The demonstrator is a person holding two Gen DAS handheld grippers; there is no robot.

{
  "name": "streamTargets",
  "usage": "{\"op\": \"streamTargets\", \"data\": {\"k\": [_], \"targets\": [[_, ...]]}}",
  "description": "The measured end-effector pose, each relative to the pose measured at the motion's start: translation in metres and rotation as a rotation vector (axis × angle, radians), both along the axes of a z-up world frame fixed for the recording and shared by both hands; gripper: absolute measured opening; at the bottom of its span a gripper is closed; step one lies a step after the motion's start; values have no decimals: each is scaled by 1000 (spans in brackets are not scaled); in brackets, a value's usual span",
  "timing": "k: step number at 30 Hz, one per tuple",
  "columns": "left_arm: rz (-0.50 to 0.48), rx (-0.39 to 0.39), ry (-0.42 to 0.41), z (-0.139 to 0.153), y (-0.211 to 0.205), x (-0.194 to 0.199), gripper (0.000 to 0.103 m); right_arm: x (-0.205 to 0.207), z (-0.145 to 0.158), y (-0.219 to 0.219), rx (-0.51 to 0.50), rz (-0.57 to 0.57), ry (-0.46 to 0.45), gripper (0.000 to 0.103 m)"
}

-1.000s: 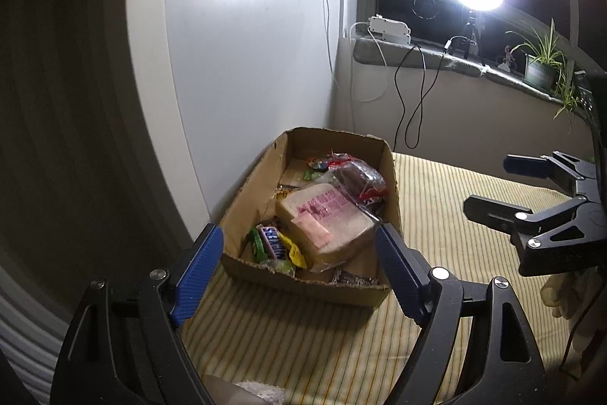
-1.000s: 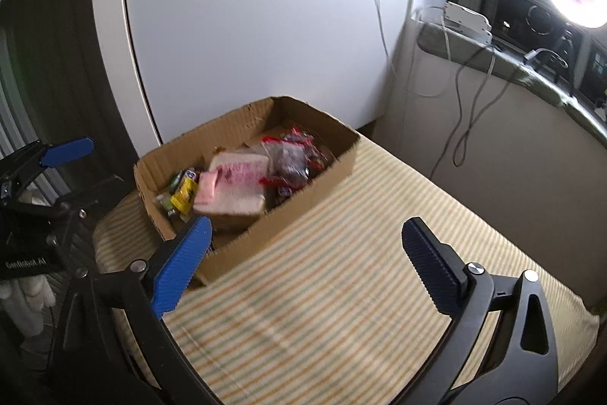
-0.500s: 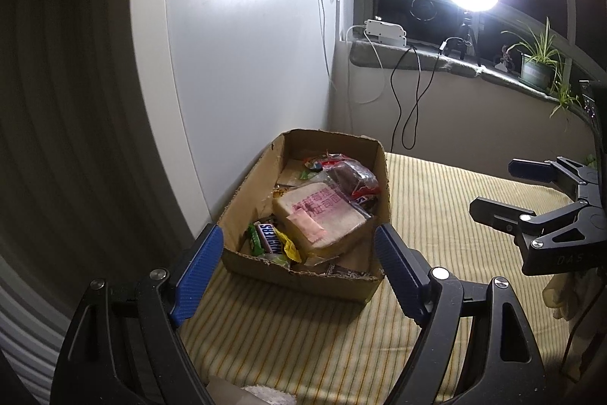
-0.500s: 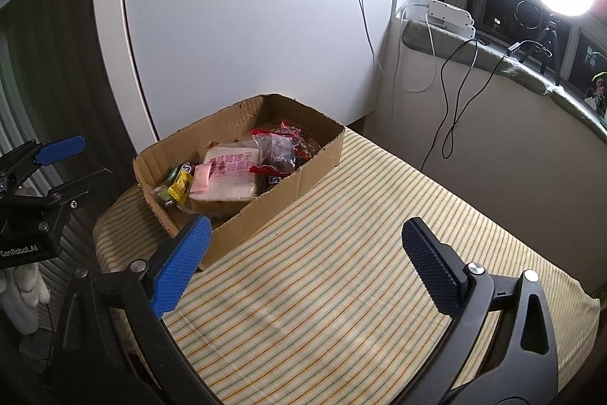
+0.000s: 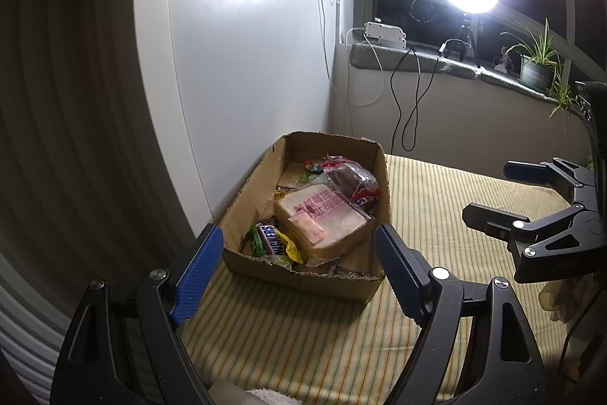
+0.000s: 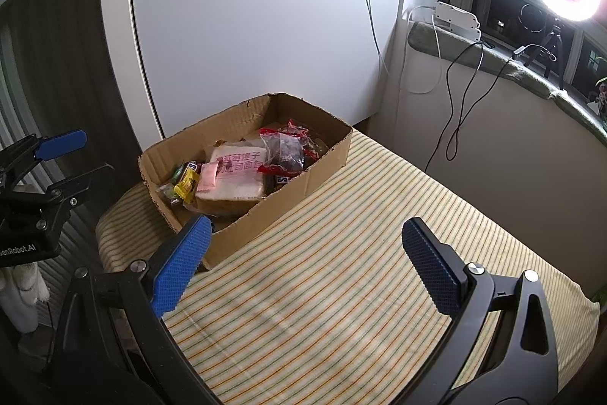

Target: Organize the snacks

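Item: cardboard box (image 5: 303, 266) of snacks, open-topped, torn rim, standing on a striped tablecloth (image 6: 341, 283) at the table's far left corner, just beside a white panel (image 6: 246, 25). Long axis runs away from the left gripper toward the wall; in the right wrist view it lies diagonally, near end lower left, far end upper right.

Contents:
- Wrapped sliced bread (image 5: 322, 219), flat on top of the heap, tilted, pink printed characters on the wrapper; not fully legible
- Snickers bar (image 5: 271, 238), near end of the box, name readable on the brown wrapper, lying along the box's length
- Yellow wrapper (image 6: 186, 184) and green wrapper (image 5: 255, 242) beside it; print too small to read
- Clear bag of dark pieces (image 6: 286, 150) with red packets (image 5: 322, 164) at the far end; a second bar is partly buried under them, only a few letters showing

Hidden: box floor and lower layer of snacks, covered by the bread.

Left gripper (image 5: 299, 260): blue pads spread wide, nothing between them, hovering short of the box's near end; seen from the right wrist it carries the cut-off lettering "enRobot.AI".

Right gripper (image 6: 303, 264): jaws wide apart, empty, above bare cloth to the right of the box
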State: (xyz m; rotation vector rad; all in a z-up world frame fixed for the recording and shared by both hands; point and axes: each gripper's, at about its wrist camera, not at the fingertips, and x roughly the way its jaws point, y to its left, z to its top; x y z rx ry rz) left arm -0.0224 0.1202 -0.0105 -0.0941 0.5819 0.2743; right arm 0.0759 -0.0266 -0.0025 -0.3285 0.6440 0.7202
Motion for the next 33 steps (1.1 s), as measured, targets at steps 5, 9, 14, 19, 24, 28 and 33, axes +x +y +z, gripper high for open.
{"op": "streamTargets", "data": {"k": [5, 9, 14, 19, 24, 28, 33], "targets": [[-1, 0, -1, 0, 0, 0, 82, 0, 0, 1, 0, -1, 0, 102], [-1, 2, 0, -1, 0, 0, 82, 0, 0, 1, 1, -1, 1, 102], [-3, 2, 2, -1, 0, 0, 82, 0, -1, 0, 1, -1, 4, 102], [-4, 1, 5, -3, -1, 0, 82, 0, -3, 0, 0, -4, 9, 102], [-4, 2, 7, -2, -1, 0, 82, 0, -5, -2, 0, -9, 14, 102], [-4, 1, 7, -3, -1, 0, 82, 1, -6, -4, 0, -10, 15, 102], [-9, 7, 7, -4, -3, -1, 82, 1, -7, -5, -1, -11, 16, 102]]}}
